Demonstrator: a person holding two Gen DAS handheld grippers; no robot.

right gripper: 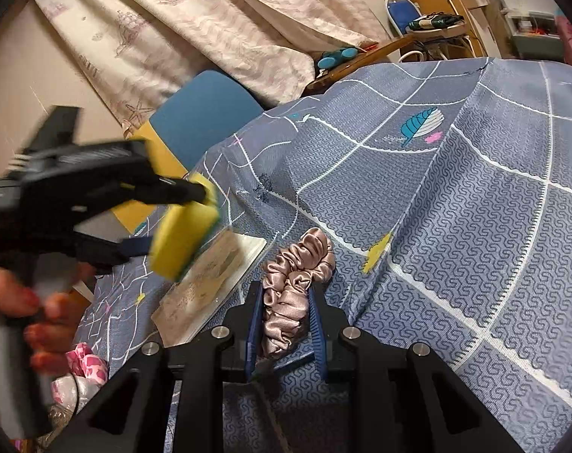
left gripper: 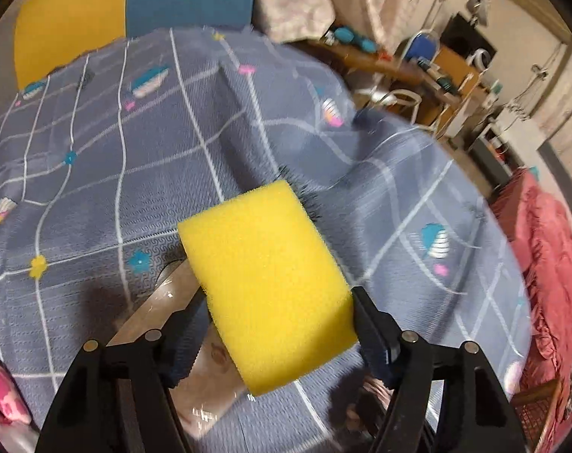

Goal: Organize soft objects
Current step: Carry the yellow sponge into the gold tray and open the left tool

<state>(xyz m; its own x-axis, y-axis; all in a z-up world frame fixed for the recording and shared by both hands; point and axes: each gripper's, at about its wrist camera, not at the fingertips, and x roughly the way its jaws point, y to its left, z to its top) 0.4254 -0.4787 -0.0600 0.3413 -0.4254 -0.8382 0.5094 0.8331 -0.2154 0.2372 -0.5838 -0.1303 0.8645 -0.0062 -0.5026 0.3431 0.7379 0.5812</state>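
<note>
Left claw grips yellow sponge (above patterned bedsheet).

patterned blue bedspread, ship-print curtain, blue and yellow chair, red quilt

1. We count one yellow sponge.
2. We count one pink satin scrunchie.
3. We count one clear flat packet on the one patterned bedspread.
4. We count two grippers: the left gripper and the right gripper.
5. We count one blue chair.
</note>
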